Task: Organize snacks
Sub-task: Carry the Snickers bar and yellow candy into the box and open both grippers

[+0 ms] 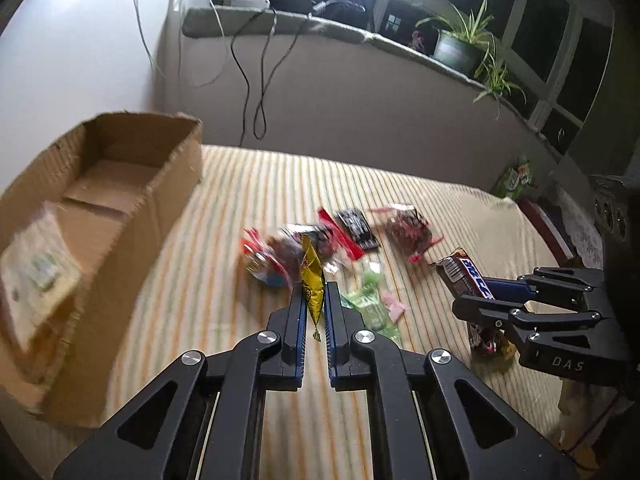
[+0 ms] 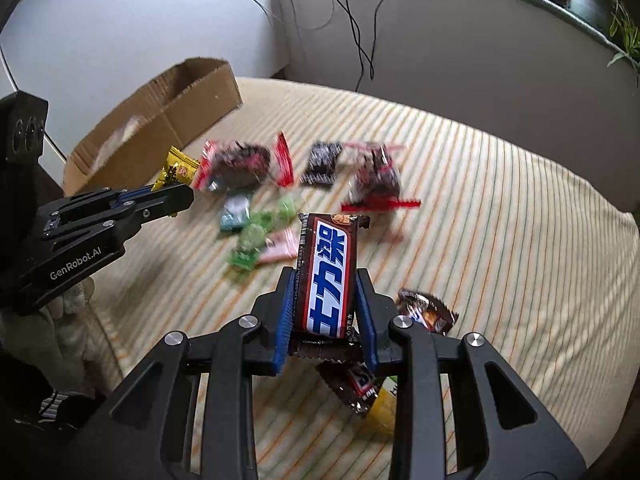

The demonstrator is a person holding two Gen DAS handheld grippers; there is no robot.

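My left gripper (image 1: 314, 294) is shut on a small yellow candy packet (image 1: 312, 280), lifted above the striped cloth; from the right wrist view the same gripper (image 2: 176, 196) shows at the left with the yellow packet (image 2: 178, 168) sticking out of its tip. My right gripper (image 2: 326, 292) is shut on a brown chocolate bar (image 2: 326, 276) with a blue and white label, held upright above the cloth. In the left wrist view the right gripper (image 1: 476, 300) and that bar (image 1: 464, 276) appear at the right. An open cardboard box (image 1: 100, 208) stands at the left.
Loose snacks lie on the striped cloth (image 1: 248, 200): red-edged clear bags (image 2: 240, 164), a black sachet (image 2: 322, 162), green candies (image 2: 256, 236), a pink packet (image 2: 282, 246). More chocolate wrappers (image 2: 428, 312) lie under my right gripper. A flat packet (image 1: 36, 276) lies in the box. Cables hang on the far wall.
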